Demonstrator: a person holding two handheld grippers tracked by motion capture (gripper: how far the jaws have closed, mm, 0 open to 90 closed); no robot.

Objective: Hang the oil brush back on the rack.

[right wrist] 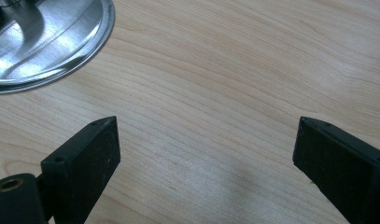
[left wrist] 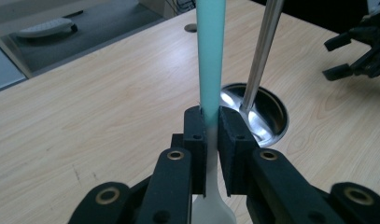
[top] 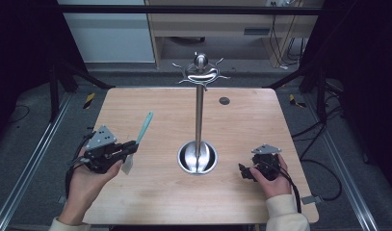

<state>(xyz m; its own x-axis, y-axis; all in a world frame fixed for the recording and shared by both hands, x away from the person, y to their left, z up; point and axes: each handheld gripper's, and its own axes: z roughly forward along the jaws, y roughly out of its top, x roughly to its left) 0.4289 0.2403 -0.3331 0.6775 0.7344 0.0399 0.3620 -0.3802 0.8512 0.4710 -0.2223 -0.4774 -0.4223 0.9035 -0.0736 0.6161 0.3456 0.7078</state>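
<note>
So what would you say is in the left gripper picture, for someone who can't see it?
The left gripper is shut on a teal spatula, whose handle points up and away over a wooden table. Behind it, a shiny metal stand rises from its round base, and the right gripper shows at the top right.

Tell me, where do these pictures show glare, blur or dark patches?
High view: the surroundings fall into darkness, while the shiny round steel base glints. Left gripper view: the turquoise plastic spatula handle blurs toward the top. Right gripper view: a soft shadow lies on the pale wooden table between the open jaws.
</note>
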